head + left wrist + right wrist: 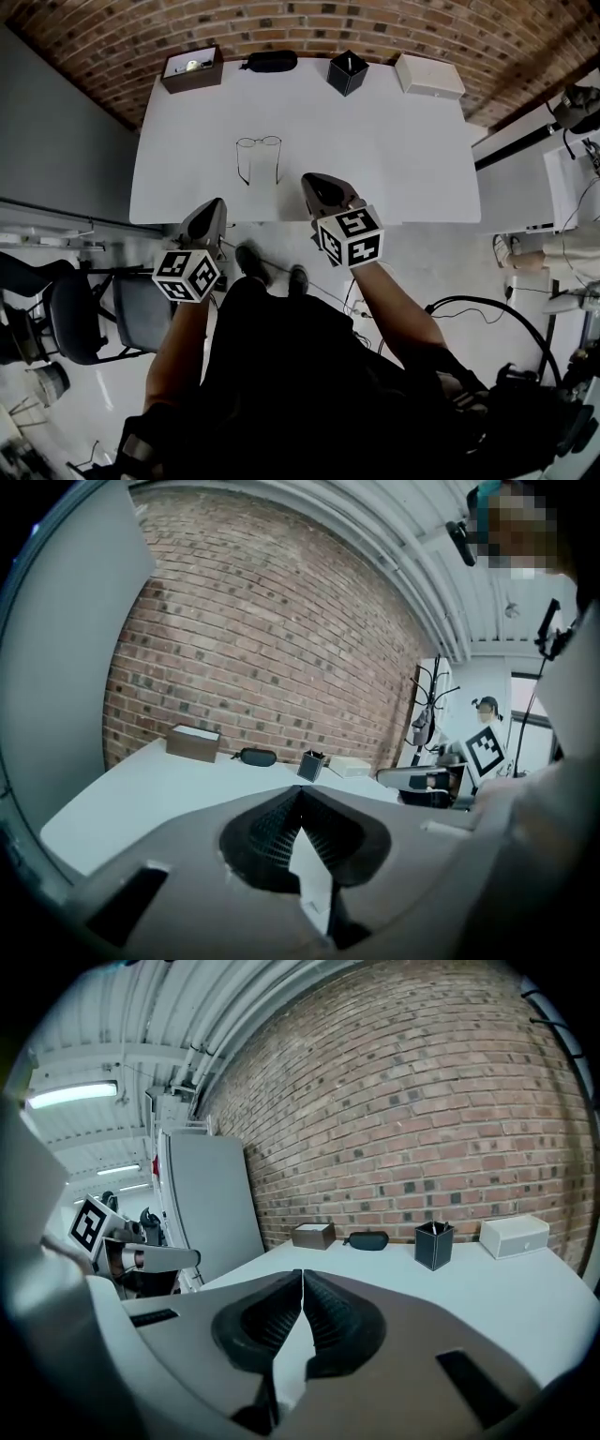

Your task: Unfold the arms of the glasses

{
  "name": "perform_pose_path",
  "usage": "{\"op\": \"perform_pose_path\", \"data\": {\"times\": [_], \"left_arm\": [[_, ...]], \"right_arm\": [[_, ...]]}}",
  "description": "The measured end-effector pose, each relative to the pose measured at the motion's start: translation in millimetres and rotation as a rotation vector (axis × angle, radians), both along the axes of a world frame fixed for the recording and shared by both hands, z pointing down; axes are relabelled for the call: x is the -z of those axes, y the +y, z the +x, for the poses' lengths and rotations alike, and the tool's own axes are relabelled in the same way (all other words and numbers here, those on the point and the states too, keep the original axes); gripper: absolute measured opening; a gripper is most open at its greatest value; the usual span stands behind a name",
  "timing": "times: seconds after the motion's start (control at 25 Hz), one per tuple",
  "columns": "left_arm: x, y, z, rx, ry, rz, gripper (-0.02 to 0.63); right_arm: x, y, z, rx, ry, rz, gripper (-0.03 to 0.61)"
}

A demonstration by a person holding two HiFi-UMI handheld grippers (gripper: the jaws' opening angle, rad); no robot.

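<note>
White table [375,159], brick wall behind. Glasses [270,142]: flat on it, ahead of and between left gripper [213,212] and right gripper [320,188], arms apparently already spread. Probably light, thin-wired, fragile; pinch gently near a hinge. Both claws: pressed together, empty.

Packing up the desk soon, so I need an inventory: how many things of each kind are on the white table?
Glasses: 1
Glasses case: 1
Boxes: 2, brown box and white box
Black pen holder: 1
Total: 5
</note>
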State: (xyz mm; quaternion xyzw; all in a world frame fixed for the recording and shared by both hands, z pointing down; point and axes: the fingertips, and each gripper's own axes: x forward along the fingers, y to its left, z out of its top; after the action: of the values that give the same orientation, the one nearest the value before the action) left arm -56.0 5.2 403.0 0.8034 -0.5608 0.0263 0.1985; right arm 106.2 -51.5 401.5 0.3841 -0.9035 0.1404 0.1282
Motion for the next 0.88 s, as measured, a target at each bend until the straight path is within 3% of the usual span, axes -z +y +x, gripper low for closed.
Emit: {"op": "perform_pose_path", "data": {"times": [0.24, 0.44, 0.88], "left_arm": [[21.7, 7.2, -12.3, 0.022, -0.035, 0.033, 0.011], [40.4, 6.1, -23.0, 0.035, -0.073, 0.081, 0.011], [80.2, 7.6, -76.5, 0.017, -0.014, 0.114, 0.011]], "right_arm": [[20.1, 3.5, 1.4, -0.009, -0.019, 0.032, 0.009], [52.2, 3.8, -6.3, -0.027, -0.017, 0.113, 0.009], [90.9, 20.1, -56.2, -0.082, -0.048, 0.16, 0.009]]}}
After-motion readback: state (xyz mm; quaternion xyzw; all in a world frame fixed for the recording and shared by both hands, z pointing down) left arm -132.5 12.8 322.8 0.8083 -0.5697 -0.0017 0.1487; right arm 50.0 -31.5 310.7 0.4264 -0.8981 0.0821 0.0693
